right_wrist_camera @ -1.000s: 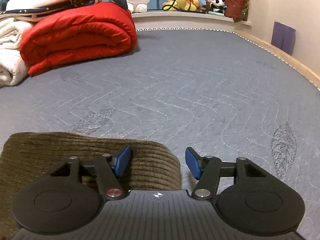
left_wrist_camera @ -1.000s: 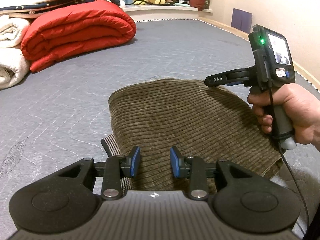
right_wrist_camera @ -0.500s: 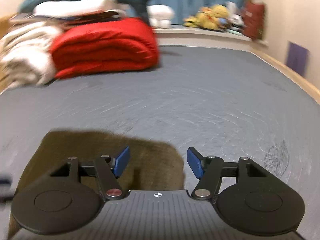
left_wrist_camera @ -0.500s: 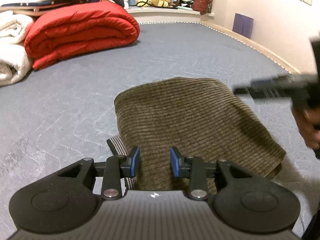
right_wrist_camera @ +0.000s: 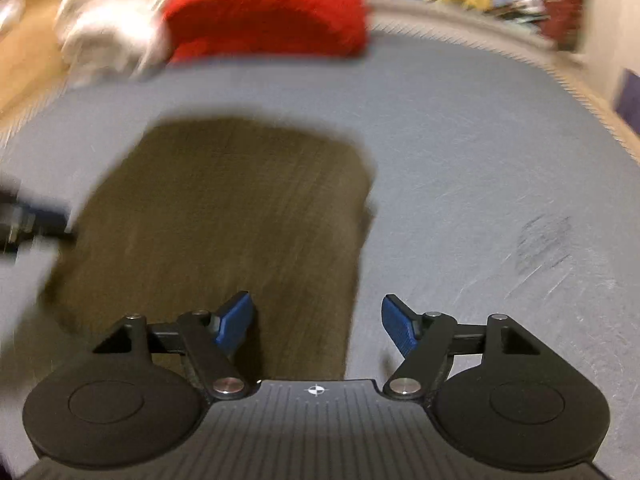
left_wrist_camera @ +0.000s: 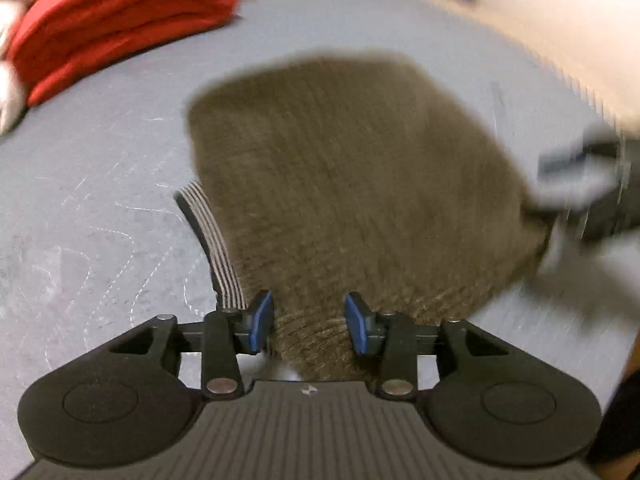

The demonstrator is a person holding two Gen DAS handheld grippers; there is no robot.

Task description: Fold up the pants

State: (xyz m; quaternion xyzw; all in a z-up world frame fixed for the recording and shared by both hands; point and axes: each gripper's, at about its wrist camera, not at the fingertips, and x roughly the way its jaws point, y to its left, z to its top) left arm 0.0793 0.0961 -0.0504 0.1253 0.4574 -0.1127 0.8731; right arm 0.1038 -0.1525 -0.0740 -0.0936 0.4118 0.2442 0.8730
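On grey mattress (right_wrist_camera: 460,152) | folded brown corduroy pants (left_wrist_camera: 352,168) | left gripper (left_wrist_camera: 309,322) tilted down, jaws opening, empty | right gripper (right_wrist_camera: 316,326) tilted down, jaws opening, empty

Ribbed olive-brown pants (left_wrist_camera: 352,176) with a striped black-and-white band (left_wrist_camera: 216,240) lie on grey-blue quilted bedding (left_wrist_camera: 92,184).

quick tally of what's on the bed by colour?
Brown: 1, the folded pants
Red: 1, the folded duvet
White: 1, the blanket pile, blurred
Total: 3
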